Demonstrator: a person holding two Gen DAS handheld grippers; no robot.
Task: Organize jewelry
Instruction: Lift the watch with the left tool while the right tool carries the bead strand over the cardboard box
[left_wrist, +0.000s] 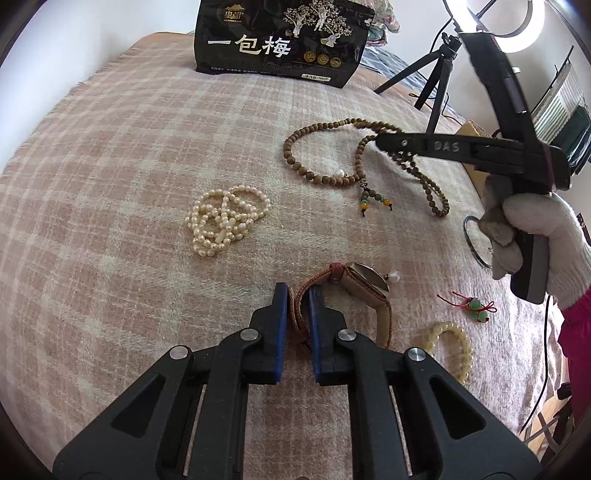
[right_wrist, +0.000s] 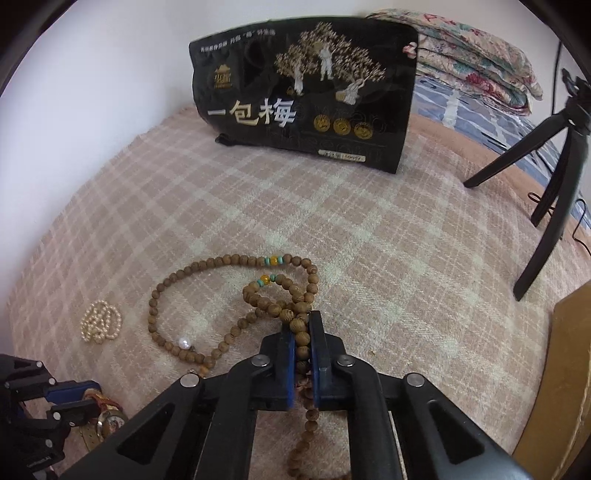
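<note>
Blue-padded left gripper (left_wrist: 297, 295) has its jaws clamped on the watch (left_wrist: 364, 291) strap at six o'clock; right gripper (right_wrist: 302, 325) pinches the wooden bead strand (right_wrist: 229, 291) on the blanket (right_wrist: 388, 240). Lifting now, trailing loops could snag or slip free.

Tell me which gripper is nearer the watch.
Left. The left gripper is clamped on the watch strap; the right gripper grips the wooden beads farther away.

You have one wooden bead necklace (left_wrist: 325, 155), one pearl strand (left_wrist: 225, 218), one watch (left_wrist: 354, 291), one pale bead bracelet (left_wrist: 456, 343), one jade charm (left_wrist: 476, 308), one black bag (left_wrist: 280, 40).
</note>
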